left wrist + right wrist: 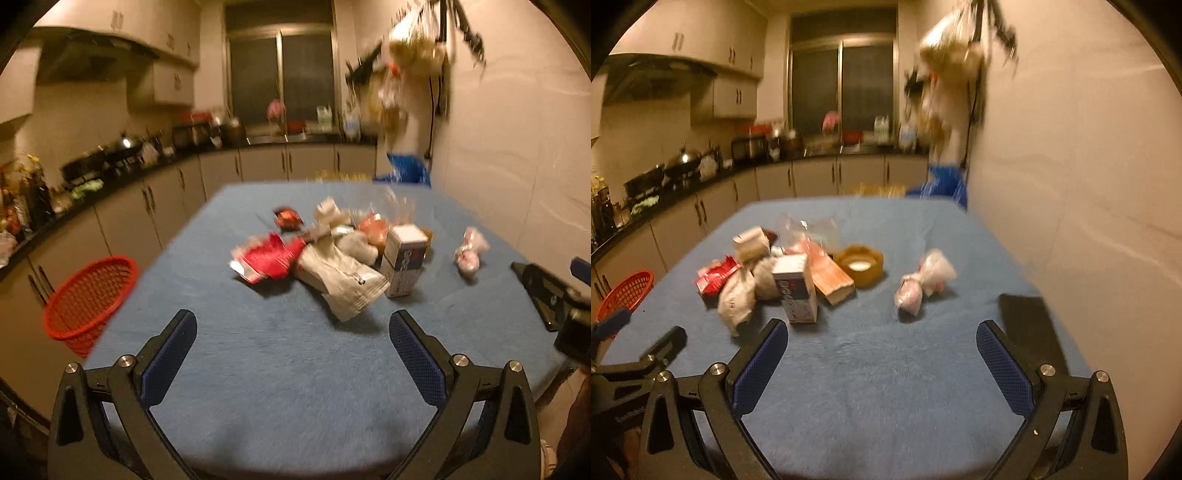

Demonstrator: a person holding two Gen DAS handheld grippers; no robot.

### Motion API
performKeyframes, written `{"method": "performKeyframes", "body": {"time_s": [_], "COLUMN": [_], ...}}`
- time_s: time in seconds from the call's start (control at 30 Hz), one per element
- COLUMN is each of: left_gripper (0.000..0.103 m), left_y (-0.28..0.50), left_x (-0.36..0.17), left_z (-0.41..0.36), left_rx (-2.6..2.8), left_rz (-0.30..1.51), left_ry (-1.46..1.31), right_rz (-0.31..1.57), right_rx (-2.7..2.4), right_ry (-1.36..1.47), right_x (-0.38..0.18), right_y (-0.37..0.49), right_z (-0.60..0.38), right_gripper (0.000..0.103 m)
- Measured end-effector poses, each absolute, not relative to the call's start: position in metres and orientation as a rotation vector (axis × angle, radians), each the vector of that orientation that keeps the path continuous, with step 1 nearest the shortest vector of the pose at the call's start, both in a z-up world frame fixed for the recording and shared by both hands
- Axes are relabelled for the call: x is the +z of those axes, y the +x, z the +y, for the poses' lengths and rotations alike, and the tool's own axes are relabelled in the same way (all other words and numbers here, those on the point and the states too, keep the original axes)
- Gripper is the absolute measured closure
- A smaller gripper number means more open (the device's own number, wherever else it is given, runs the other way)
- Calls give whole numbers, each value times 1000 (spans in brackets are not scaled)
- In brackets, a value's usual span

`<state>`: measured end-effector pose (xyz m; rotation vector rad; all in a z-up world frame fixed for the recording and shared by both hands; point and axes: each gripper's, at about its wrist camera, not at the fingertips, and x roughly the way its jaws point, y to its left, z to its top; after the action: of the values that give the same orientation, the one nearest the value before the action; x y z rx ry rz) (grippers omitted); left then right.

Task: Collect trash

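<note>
Blue-clothed table (871, 387) carries a heap of litter left of centre — a red wrapper (714, 277), a crumpled grey pouch (737, 299), a small white carton (798, 291) standing upright, a flat orange box (831, 277). Just beside it, a brown tape roll (860, 266); apart to the right, a knotted plastic bag (923, 284) — and a dark flat object (1030, 325) at the right edge.

Blue cloth (258, 369), red mesh basket (88, 299), red wrapper (266, 258).
</note>
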<state>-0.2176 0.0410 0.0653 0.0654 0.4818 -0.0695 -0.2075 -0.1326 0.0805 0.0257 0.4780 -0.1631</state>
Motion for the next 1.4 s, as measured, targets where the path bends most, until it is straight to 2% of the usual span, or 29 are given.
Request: {"method": "performKeyframes", "body": {"time_s": [0.23,0.57,1.4], "left_gripper": [0,0,0], "left_y": [-256,-232,-220], "left_x": [76,59,47], "left_z": [56,62,68], "left_rx": [-22,1,19], "left_rz": [322,409,468], "left_ry": [18,5,-10], "right_rz": [427,514,539], "right_rx": [-155,-141,-126], "right_ry": [34,26,32], "right_x": [84,60,48], "right_y": [-238,-220,-213], "right_z": [-129,-122,-124], "right_gripper": [0,0,0]}}
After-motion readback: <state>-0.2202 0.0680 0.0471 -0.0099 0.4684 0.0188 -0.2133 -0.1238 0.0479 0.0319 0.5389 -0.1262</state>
